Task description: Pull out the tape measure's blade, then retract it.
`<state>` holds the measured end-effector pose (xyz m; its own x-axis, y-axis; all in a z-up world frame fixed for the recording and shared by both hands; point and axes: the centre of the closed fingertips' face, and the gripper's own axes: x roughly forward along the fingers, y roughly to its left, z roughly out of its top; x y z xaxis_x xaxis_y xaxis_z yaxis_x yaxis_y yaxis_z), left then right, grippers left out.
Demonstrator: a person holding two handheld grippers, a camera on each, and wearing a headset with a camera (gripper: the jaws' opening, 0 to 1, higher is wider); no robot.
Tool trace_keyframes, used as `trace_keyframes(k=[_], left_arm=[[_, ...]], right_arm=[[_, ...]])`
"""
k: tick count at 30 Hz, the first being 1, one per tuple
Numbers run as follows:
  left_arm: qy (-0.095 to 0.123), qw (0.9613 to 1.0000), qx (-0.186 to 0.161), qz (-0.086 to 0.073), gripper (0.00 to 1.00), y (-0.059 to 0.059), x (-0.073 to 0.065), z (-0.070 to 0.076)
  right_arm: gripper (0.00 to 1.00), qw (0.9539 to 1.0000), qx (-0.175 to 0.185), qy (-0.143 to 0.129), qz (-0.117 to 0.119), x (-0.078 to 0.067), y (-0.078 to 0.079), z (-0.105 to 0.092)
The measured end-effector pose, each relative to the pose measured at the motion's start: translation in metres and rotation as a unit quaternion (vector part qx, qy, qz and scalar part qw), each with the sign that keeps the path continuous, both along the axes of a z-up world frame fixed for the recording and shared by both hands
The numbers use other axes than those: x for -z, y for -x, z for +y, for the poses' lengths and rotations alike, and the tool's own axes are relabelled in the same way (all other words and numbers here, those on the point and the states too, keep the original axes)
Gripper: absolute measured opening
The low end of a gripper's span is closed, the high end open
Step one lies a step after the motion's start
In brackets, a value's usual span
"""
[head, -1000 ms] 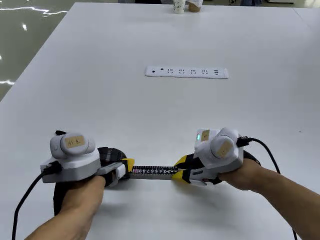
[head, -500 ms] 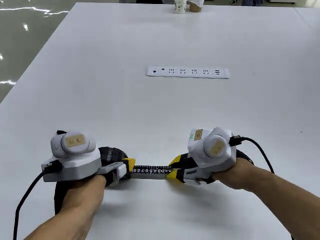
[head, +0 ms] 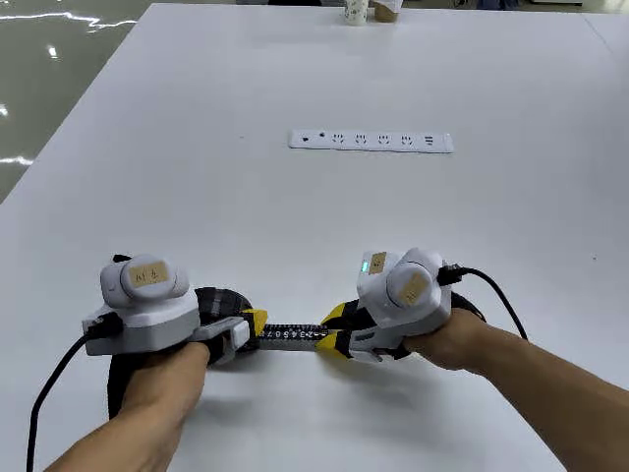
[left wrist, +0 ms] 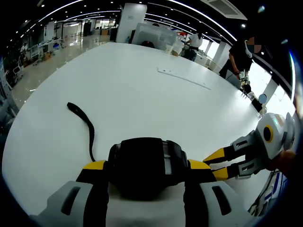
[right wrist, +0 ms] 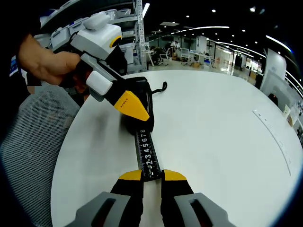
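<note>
One power strip (head: 371, 142) well beyond tape measure (head: 218, 301) — cups (head: 356, 12) farther back.

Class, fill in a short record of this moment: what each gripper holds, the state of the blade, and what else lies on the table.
left gripper: shut on tape measure case
right gripper: shut on blade near its end
blade state: partly out, numbers facing up, spanning between the two grippers
also on table: power strip, black strap of the case

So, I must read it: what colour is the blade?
Black blade with white numbers; clearest in the right gripper view.
</note>
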<state>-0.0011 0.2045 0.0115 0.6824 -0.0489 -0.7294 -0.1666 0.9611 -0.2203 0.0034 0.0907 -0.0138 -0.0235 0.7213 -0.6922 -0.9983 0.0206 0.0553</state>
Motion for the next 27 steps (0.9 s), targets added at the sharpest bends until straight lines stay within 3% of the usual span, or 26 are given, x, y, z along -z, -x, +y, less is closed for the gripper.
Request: trace_keyframes(k=[27], left_arm=[[0.006,1.0000,0.001,0.003,0.59,0.001,0.001,0.001]], right_arm=[[0.10,1.0000,-0.004,-0.008,0.001,0.000,0.004,0.025]])
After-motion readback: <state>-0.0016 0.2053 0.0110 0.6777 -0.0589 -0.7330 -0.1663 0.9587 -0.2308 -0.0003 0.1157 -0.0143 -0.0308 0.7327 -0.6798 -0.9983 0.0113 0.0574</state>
